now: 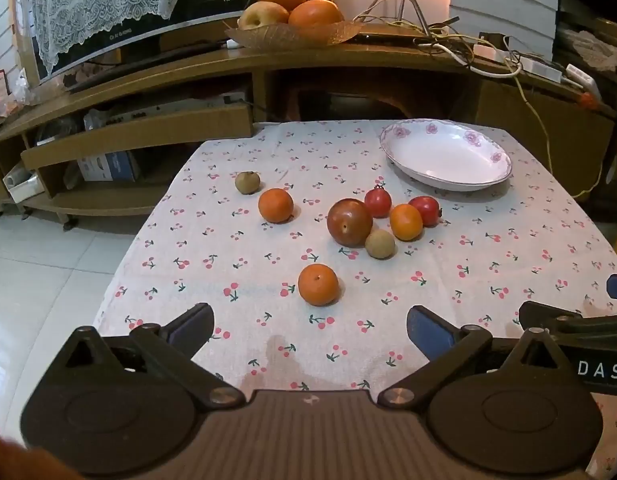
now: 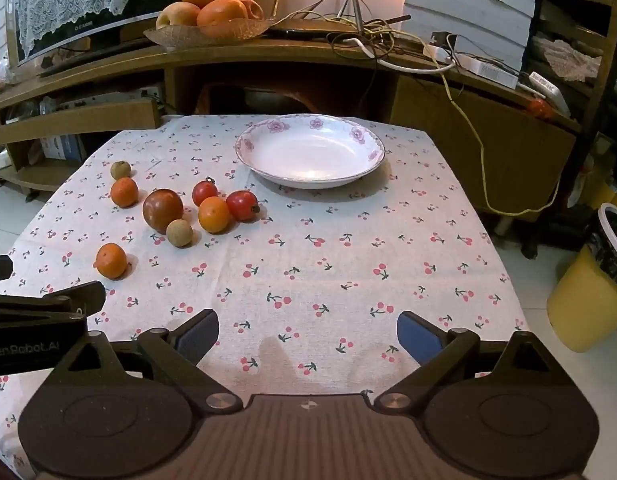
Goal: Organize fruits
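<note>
Several small fruits lie loose on the cherry-print tablecloth (image 1: 268, 272): a near orange tangerine (image 1: 318, 284), a dark red-brown plum (image 1: 349, 222), a tan longan (image 1: 380, 244), an orange fruit (image 1: 406, 222), two red tomatoes (image 1: 378, 201) and a far tangerine (image 1: 275, 205). An empty white floral plate (image 2: 310, 150) sits at the back of the table. My left gripper (image 1: 310, 330) hovers open over the near cloth, just short of the near tangerine. Over bare cloth my right gripper (image 2: 308, 334) is open too, the fruit cluster (image 2: 176, 210) far to its left.
A wooden TV stand (image 1: 268, 64) runs behind the table, carrying a fruit bowl (image 1: 292, 32) and tangled cables (image 2: 388, 36). A yellow bin (image 2: 592, 296) stands on the floor at the right. The other gripper's black body shows at each view's inner edge.
</note>
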